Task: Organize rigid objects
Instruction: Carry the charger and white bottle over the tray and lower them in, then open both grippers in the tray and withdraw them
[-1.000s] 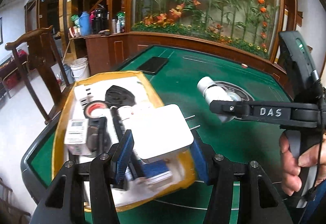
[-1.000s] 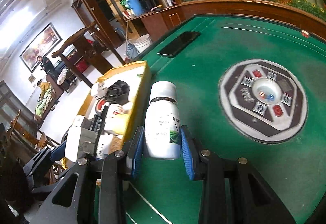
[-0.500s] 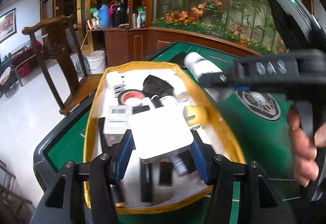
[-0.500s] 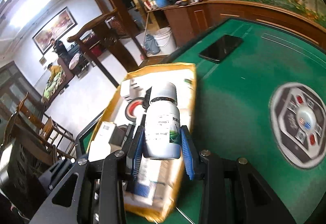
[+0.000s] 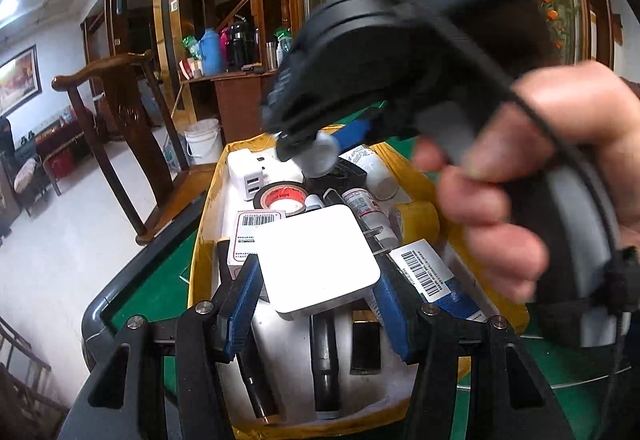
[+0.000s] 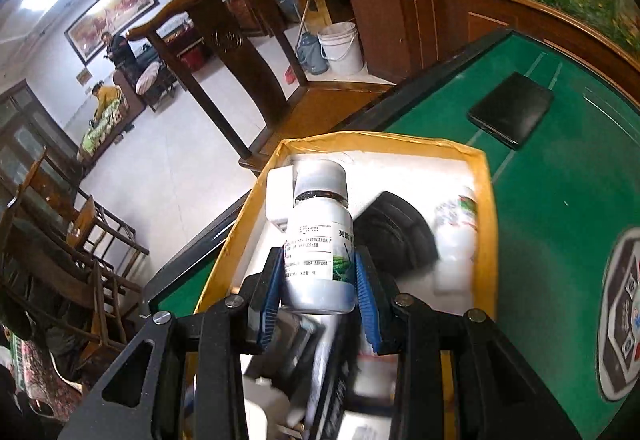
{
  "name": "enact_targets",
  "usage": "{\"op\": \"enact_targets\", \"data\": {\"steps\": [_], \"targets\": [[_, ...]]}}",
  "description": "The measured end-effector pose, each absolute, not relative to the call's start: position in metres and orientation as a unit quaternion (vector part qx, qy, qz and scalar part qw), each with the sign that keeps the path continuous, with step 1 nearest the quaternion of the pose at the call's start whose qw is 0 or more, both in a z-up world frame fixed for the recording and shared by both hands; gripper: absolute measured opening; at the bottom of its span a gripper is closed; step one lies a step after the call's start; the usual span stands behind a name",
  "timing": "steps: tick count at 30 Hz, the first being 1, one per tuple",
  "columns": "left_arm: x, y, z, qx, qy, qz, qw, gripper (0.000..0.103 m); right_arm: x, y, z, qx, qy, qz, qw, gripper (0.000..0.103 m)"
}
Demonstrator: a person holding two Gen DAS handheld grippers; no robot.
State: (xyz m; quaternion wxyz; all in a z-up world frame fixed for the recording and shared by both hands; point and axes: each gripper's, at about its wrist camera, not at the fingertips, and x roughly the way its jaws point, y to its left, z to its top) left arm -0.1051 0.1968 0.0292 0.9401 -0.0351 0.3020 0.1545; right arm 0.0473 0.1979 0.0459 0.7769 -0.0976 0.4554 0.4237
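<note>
Many small items, maybe toiletries, yellow-rimmed box (image 5: pixel 208 207)

Yellow-rimmed tray (image 5: pixel 208 224) with white lining, green felt table (image 6: pixel 560 175), white square box (image 5: pixel 316 260), red-labelled black tape roll (image 5: pixel 280 195)

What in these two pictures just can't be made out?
- Left wrist view: the green felt table beyond the yellow-rimmed tray is hidden by the right hand-held gripper.
- Right wrist view: tray contents under the white plastic bottle are blurred.
- Bottle label print: too small.
</note>
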Motion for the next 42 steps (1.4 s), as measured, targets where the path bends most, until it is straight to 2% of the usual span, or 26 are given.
{"op": "enact_targets", "data": {"steps": [26,28,30,33,36,42], "targets": [[-0.102,0.188,0.027,-0.013,0.299,0.171,0.939,0.06,0.048,0.237,0.03,-0.19,0.426,0.408,0.785,0.034],[-0.101,0.191,0.026,-0.02,0.304,0.17,0.937,0.064,0.048,0.235,0.03,-0.184,0.429,0.409,0.784,0.036],[-0.101,0.195,0.024,-0.028,0.308,0.169,0.936,0.067,0.047,0.232,0.031,-0.178,0.43,0.41,0.784,0.045],[-0.101,0.195,0.024,-0.03,0.308,0.17,0.936,0.071,0.044,0.227,0.034,-0.168,0.429,0.415,0.785,0.046],[-0.1,0.194,0.024,-0.024,0.308,0.175,0.935,0.08,0.037,0.218,0.04,-0.16,0.424,0.417,0.788,0.046],[-0.099,0.194,0.023,-0.018,0.313,0.177,0.933,0.084,0.02,0.17,0.063,-0.116,0.395,0.419,0.809,0.048]]}}
